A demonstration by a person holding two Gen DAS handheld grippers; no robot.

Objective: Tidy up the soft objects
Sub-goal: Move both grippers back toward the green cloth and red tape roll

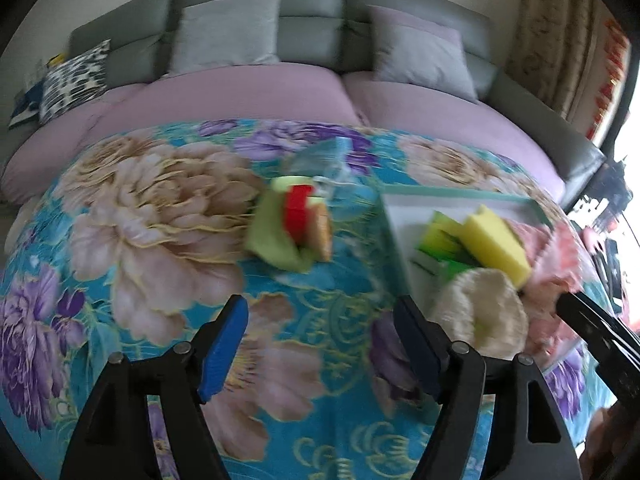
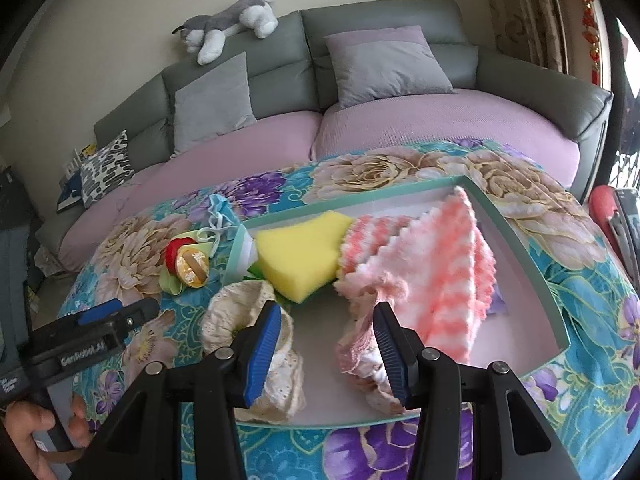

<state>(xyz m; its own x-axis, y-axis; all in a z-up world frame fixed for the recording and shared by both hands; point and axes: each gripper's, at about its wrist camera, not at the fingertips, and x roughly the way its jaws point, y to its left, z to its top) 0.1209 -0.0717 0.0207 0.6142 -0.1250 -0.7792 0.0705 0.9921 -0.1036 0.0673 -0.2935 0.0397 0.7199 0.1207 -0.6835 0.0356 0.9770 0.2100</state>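
A teal-rimmed white tray [image 2: 532, 256] lies on the floral blanket and holds a yellow sponge [image 2: 300, 248], a pink-and-white knitted cloth [image 2: 436, 264], a cream lace cloth [image 2: 256, 316] and a pink lace cloth [image 2: 360, 340]. The tray [image 1: 460, 194] also shows in the left wrist view with the sponge [image 1: 496, 242] and cream cloth [image 1: 480, 312]. Left of it lie a green cloth with red and gold rolls [image 1: 296, 224] and a blue face mask [image 2: 222, 210]. My left gripper [image 1: 320, 352] is open over the blanket. My right gripper [image 2: 326, 350] is open over the tray, between the two lace cloths.
The floral blanket [image 1: 160, 208] covers a table in front of a grey sofa with a lilac seat cover [image 2: 248, 148]. Cushions [image 2: 384, 64] and a plush dog [image 2: 232, 24] sit on the sofa. My left gripper's body [image 2: 100, 332] shows at the right view's lower left.
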